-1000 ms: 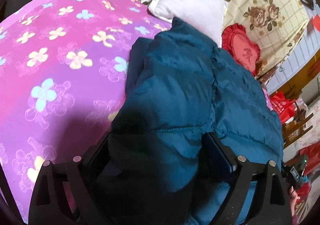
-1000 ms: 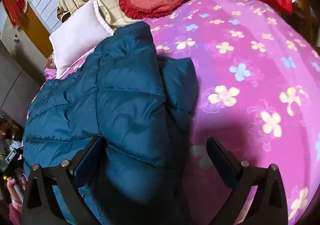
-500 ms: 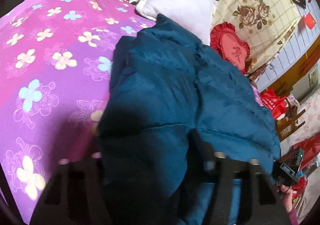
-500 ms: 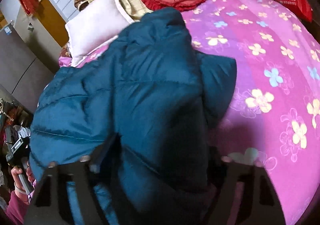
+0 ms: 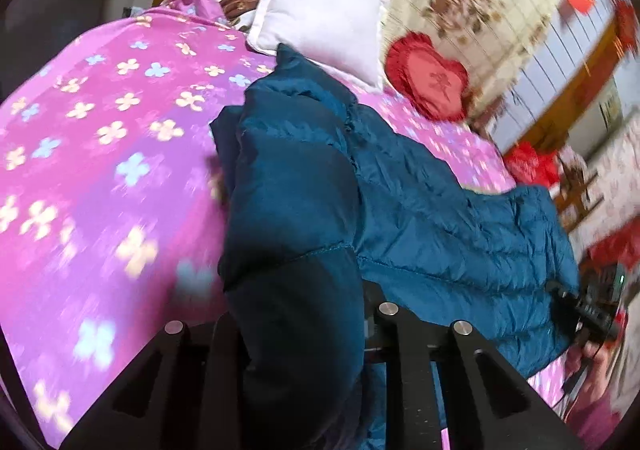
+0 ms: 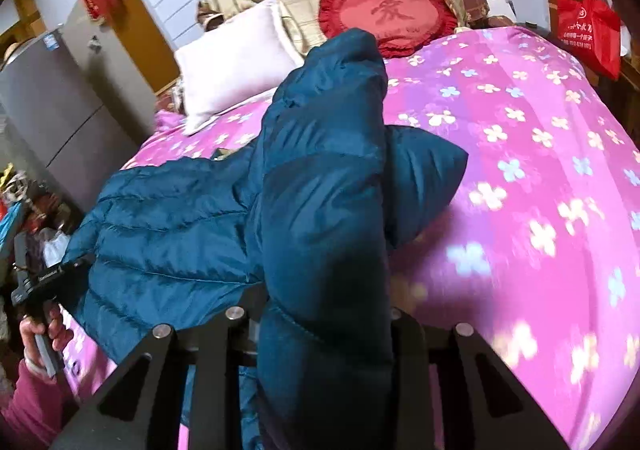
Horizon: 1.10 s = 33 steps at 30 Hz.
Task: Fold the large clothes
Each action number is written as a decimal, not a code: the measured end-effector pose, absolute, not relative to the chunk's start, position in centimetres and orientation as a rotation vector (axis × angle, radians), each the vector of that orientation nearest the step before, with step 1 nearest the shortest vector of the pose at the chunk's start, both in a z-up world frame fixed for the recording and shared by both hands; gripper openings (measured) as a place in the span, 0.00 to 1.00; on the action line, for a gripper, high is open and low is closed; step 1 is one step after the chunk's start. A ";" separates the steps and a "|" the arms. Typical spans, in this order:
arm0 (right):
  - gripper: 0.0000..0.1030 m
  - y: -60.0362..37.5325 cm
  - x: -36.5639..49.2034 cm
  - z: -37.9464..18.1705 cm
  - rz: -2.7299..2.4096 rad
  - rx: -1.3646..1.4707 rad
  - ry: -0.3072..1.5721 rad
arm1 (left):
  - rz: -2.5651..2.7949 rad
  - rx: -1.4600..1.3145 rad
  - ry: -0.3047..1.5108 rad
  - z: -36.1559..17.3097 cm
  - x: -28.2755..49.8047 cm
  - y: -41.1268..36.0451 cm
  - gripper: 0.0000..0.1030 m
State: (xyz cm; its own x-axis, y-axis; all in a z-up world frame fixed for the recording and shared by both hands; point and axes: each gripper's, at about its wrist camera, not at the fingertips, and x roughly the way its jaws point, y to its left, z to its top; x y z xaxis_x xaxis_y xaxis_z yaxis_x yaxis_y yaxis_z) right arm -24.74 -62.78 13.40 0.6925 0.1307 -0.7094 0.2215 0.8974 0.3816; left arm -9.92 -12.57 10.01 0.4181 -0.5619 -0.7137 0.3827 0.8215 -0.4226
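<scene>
The left gripper [image 5: 296,334] has just been closing and now pinches a thick fold of the teal puffer jacket [image 5: 420,210] between its jaws; the right gripper [image 6: 324,330] has likewise just been closing and clamps a fatter bunch of the same jacket, its jaws standing wider apart around the padding. Beyond the jaws the jacket hangs in a sagging span between the two grips, its far end trailing on the pink flowered bedspread [image 5: 100,130], with one loose panel jutting out sideways in the right wrist view. The slick, puffy shell looks likely to slide out of a shallow pinch, above all on the left, where the jaws are almost together and may hold only the outer layer. If the two hands rise unevenly, the slack middle could bunch or twist and spoil the fold line. The trailing end lies near the white pillow [image 5: 320,22] and the red heart cushion [image 6: 384,14], so a forward sweep could drag it into them. The loose panel may tuck under unseen when the jacket is laid down.
</scene>
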 end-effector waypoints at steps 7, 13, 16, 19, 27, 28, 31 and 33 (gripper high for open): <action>0.32 -59.8 -33.6 13.7 -0.003 0.499 0.863 | -0.572 -0.158 1.027 9.6 -16.7 -10.0 0.07; 0.49 -59.7 -36.1 10.4 -0.100 0.508 0.922 | -0.414 -0.127 1.048 6.0 -17.4 -10.0 0.38; 0.62 -58.6 -35.5 8.7 -0.191 0.427 0.940 | -0.353 -0.121 1.015 5.5 -17.8 -10.1 0.47; 0.65 -57.7 -35.4 8.8 -0.238 0.371 0.934 | -0.312 -0.091 0.979 6.2 -18.8 -10.0 0.47; 0.70 -55.6 -38.0 12.7 -0.359 0.256 0.883 | -0.241 -0.045 0.823 9.8 -22.2 -8.1 0.47; 0.74 -55.2 -38.4 13.5 -0.359 0.247 0.860 | -0.238 -0.036 0.811 10.2 -22.5 -8.1 0.47; 0.78 -53.6 -38.8 15.5 -0.316 0.246 0.808 | -0.249 -0.004 0.782 11.1 -23.5 -8.6 0.47; 0.78 -52.3 -38.6 16.4 -0.280 0.242 0.787 | -0.252 0.016 0.769 11.3 -24.0 -9.2 0.47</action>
